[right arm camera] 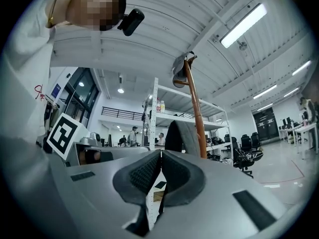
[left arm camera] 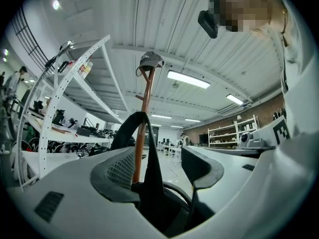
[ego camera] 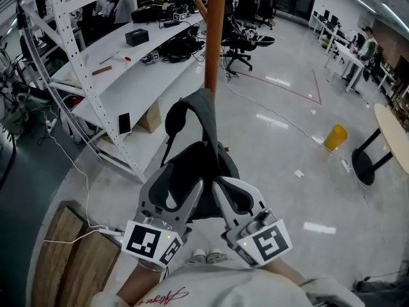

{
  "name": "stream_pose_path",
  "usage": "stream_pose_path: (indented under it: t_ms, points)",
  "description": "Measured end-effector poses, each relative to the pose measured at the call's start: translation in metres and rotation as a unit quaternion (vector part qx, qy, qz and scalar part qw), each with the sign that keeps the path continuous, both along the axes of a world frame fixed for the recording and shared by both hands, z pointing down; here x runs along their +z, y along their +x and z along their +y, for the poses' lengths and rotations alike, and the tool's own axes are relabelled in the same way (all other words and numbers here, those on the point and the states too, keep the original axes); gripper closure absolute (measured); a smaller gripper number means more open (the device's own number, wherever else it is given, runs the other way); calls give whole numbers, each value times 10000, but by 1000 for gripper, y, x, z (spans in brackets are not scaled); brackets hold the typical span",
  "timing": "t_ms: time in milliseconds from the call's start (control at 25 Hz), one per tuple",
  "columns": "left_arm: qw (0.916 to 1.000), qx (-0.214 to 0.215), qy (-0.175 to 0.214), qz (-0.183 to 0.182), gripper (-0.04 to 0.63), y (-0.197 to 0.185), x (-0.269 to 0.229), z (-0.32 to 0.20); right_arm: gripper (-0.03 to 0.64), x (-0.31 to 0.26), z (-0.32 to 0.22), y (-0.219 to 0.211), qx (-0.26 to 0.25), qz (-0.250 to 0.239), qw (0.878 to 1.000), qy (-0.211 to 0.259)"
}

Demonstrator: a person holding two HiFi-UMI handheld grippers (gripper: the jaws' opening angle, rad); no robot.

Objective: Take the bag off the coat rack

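Observation:
A dark grey bag point(ego camera: 192, 171) hangs by its strap point(ego camera: 206, 117) from the orange-brown coat rack pole point(ego camera: 215, 37). My left gripper point(ego camera: 174, 189) is at the bag's left side, my right gripper point(ego camera: 234, 188) at its right side. In the left gripper view, the left gripper point(left arm camera: 159, 168) stands open with the strap point(left arm camera: 145, 133) upright between its jaws, nearer the left pad point(left arm camera: 119, 171). The pads do not press on it. The right gripper point(right arm camera: 160, 158) is shut, pad against pad, with the strap point(right arm camera: 182, 136) and pole point(right arm camera: 197, 118) beyond it. A cap point(left arm camera: 149, 61) tops the pole.
White shelving point(ego camera: 96, 75) with tools runs along the left. Wooden boards point(ego camera: 70, 248) lie at the lower left with a white cable beside them. Office chairs point(ego camera: 239, 43) stand behind the pole. A yellow object point(ego camera: 335, 136) and a round table point(ego camera: 393, 133) are at the right.

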State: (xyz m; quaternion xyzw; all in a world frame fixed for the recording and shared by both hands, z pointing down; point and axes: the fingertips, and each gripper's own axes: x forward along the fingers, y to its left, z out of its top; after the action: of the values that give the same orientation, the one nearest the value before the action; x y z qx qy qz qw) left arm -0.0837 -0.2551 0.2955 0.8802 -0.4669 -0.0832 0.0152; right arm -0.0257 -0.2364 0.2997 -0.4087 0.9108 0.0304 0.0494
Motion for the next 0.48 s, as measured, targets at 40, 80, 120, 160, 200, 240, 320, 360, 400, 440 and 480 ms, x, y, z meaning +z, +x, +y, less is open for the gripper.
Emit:
stream_pose_path:
  t_ms: [40, 80, 120, 160, 200, 240, 320, 360, 400, 440, 480]
  points:
    - [10000, -45, -22, 9, 311, 0, 0, -3, 597, -3, -2, 1, -36, -41, 10000, 82]
    - [10000, -88, -40, 14, 311, 1, 0, -7, 597, -5, -4, 3, -51, -77, 9999, 131]
    - [9999, -134, -53, 17, 311, 2, 0, -12, 597, -5, -7, 6, -46, -83, 9999, 122]
    - [9998, -178, -60, 23, 311, 4, 0, -17, 597, -5, -9, 9, -29, -56, 10000, 70]
    - [9997, -215, -62, 41, 311, 5, -1, -22, 597, -4, -12, 13, -5, -25, 10000, 24]
    - [9997, -243, -58, 71, 311, 7, -3, -28, 597, -4, -16, 17, 18, -8, 10000, 4]
    - [9995, -274, -38, 133, 311, 13, -8, -42, 597, -6, -23, 23, 43, -11, 10000, 28]
    - [9995, -284, -26, 156, 311, 16, -11, -48, 597, -7, -26, 26, 41, -16, 10000, 48]
    - [9994, -295, -14, 179, 310, 20, -13, -54, 597, -7, -28, 29, 38, -18, 10000, 41]
    - [9993, -311, 1, 203, 311, 23, -15, -59, 597, -6, -31, 31, 47, -21, 10000, -4]
    - [9992, -335, 23, 224, 311, 25, -18, -65, 597, -4, -33, 34, 67, -25, 10000, -67]
